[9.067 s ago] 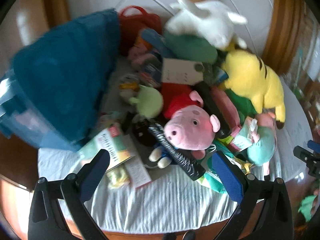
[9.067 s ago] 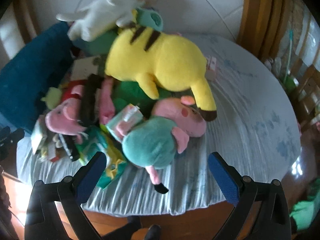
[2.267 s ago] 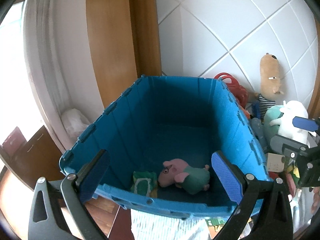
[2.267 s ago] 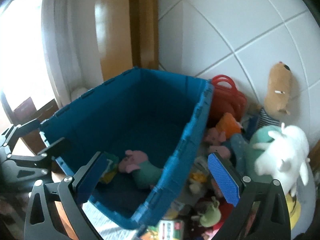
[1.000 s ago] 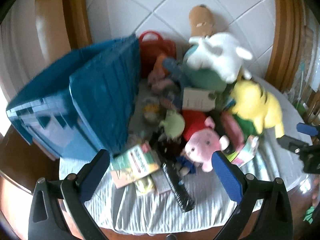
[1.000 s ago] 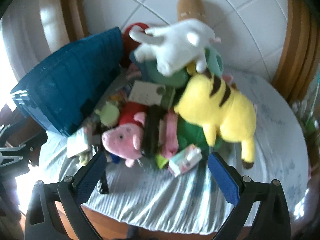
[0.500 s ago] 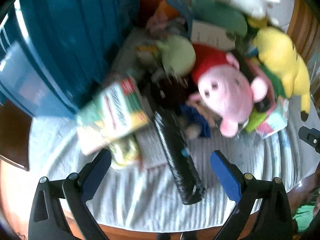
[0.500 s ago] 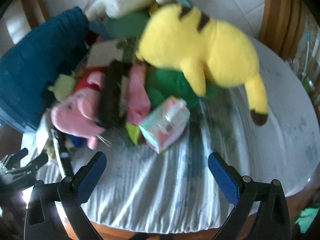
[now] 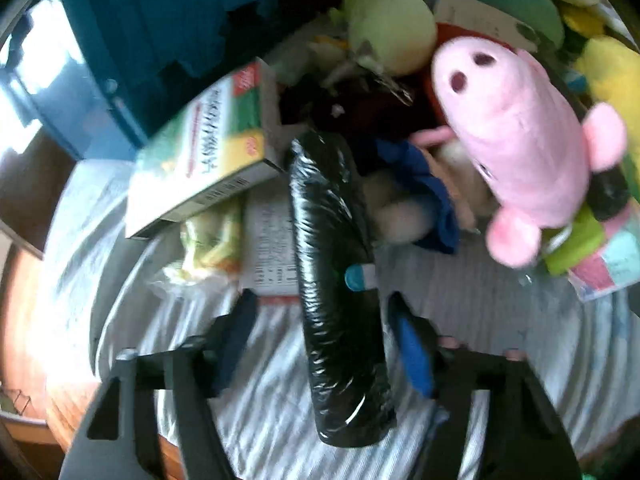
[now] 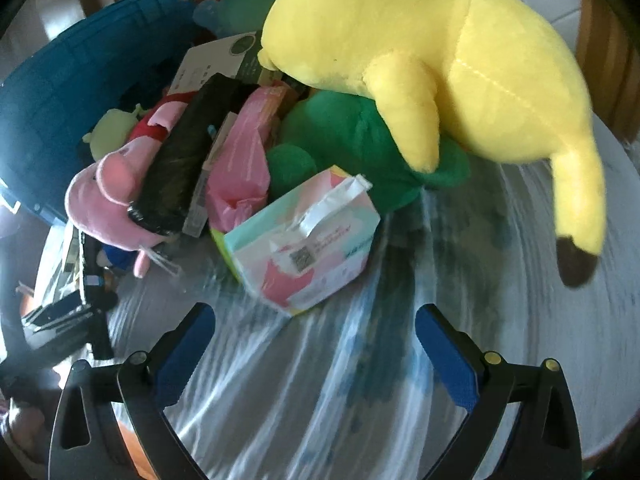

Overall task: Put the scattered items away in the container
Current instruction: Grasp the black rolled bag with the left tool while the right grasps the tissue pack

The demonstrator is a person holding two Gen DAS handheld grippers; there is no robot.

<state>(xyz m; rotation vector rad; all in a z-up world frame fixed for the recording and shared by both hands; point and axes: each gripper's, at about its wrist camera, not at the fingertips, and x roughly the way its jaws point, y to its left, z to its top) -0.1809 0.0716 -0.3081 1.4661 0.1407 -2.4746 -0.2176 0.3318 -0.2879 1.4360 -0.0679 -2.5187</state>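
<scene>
A black plastic-wrapped roll (image 9: 340,280) lies on the striped tablecloth, pointing at the camera. My left gripper (image 9: 320,320) straddles its middle, fingers partly drawn in but still open, with a gap on the left side. My right gripper (image 10: 316,356) hangs wide open just short of a pastel tissue pack (image 10: 308,240), with nothing between its fingers. The blue container (image 9: 140,20) stands at the upper left and shows again as the blue container (image 10: 48,100) in the right wrist view; its inside is hidden.
Piled behind the roll are a pink pig plush (image 9: 516,140), a green-and-yellow carton (image 9: 208,148) and a pale green plush (image 9: 392,28). A big yellow plush (image 10: 460,60) lies on a green plush (image 10: 360,136), beside a pink bag (image 10: 244,152). Bare tablecloth (image 10: 360,400) fills the right front.
Both grippers dropped closer to the table. The left fingers narrowed around the black roll. The right gripper moved in toward the tissue pack and stayed wide open.
</scene>
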